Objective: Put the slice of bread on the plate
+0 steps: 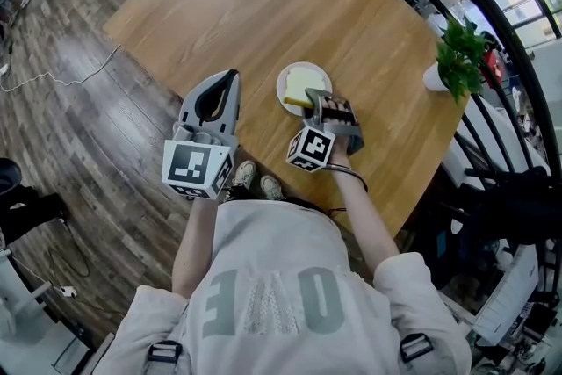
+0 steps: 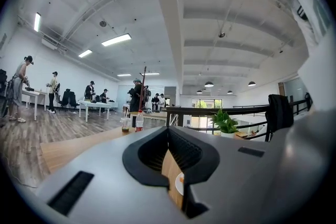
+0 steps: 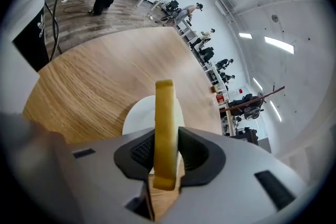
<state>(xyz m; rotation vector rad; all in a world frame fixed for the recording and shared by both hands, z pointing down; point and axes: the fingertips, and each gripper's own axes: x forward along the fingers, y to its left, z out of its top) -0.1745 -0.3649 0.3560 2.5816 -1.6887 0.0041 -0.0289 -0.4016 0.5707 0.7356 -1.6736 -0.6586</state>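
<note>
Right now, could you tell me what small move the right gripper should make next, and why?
Probably lower it a little: the right gripper clamps the bread slice above the white plate, and it does not seem to rest there yet.

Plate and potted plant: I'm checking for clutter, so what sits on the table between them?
Nothing: in the head view the table is bare wood between the plate and the potted plant.

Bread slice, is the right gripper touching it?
Touching. The right gripper view shows the bread slice standing on edge inside the right gripper, with both jaws pressed against its flat sides.
</note>
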